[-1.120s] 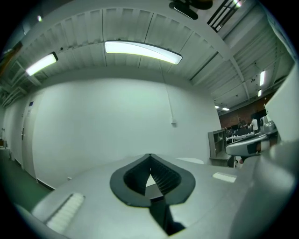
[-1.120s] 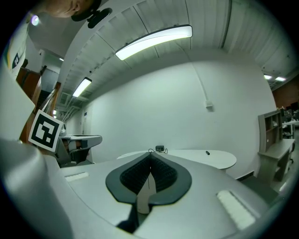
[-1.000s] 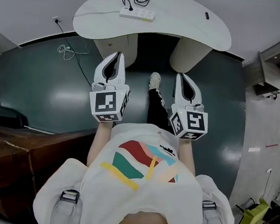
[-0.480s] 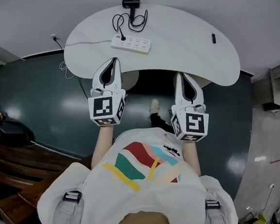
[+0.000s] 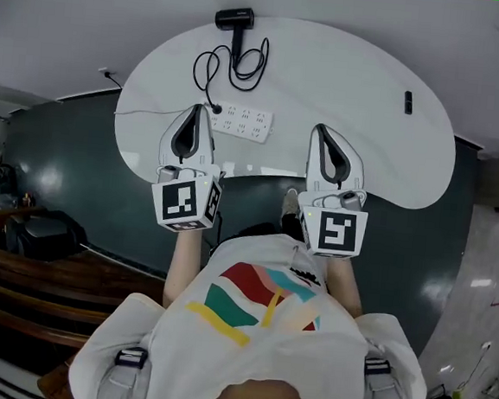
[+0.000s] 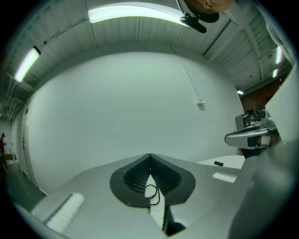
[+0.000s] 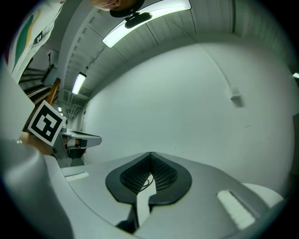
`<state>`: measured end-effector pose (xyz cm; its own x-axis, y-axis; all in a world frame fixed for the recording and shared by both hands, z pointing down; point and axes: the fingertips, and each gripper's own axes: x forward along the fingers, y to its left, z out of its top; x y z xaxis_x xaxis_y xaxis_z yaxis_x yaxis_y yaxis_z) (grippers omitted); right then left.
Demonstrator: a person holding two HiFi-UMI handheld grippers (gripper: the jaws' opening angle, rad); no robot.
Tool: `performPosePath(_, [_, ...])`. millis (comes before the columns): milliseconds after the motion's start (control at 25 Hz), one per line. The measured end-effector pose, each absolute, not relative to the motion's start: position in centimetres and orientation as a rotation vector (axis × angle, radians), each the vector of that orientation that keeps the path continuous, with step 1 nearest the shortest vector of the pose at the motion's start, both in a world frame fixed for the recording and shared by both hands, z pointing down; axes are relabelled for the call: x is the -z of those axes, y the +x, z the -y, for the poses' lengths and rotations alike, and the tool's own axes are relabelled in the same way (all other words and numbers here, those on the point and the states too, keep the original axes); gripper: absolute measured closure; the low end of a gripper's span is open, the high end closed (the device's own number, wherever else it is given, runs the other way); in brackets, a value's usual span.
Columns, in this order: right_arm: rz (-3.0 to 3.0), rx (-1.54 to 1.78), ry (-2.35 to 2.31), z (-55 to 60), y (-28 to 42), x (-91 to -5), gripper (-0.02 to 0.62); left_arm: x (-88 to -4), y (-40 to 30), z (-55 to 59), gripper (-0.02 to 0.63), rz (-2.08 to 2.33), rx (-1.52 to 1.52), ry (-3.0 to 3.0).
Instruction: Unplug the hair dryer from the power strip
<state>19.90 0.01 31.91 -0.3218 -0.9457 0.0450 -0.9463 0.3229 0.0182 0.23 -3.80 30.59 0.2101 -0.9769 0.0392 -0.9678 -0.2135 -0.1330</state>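
A black hair dryer lies at the far edge of the white table. Its black cord loops toward me, and its plug sits in the left end of the white power strip. My left gripper is shut and empty, its tip just left of that plug and above the table. My right gripper is also shut and empty, to the right of the strip. In the left gripper view the closed jaws show a bit of cord through the gap below them.
A small black object lies on the table's right side. A thin white cable runs from the strip off the left edge to a wall outlet. Dark floor lies under and around the table, with a dark wooden counter at my left.
The person has walked up to the table. Both grippers, still shut, have gone from over the floor to over the table's near edge, beside the power strip.
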Motion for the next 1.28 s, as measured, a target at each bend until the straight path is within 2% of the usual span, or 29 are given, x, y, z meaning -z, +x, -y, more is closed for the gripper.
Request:
performPosePath(240, [2.587, -0.063, 1.692, 4.7, 17.9, -32.9, 0.584, -29.5, 1.8, 7.8, 0.606, -1.893, 0.191, -2.337])
performPosePath(440, [2.583, -0.007, 1.672, 7.4, 17.0, -32.1, 0.584, -30.8, 0.8, 10.0, 0.606, -1.960, 0.114, -2.388])
performPosePath(800, [2.695, 0.007, 1.773, 10.5, 15.4, -27.4, 0.584, -28.4, -0.8, 12.2, 0.606, -1.943, 0.023, -2.367])
performPosePath(1280, [2.711, -0.103, 1.753, 11.5, 13.7, -27.9, 0.588, -29.3, -3.2, 13.0, 0.606, -1.983, -0.007, -2.380])
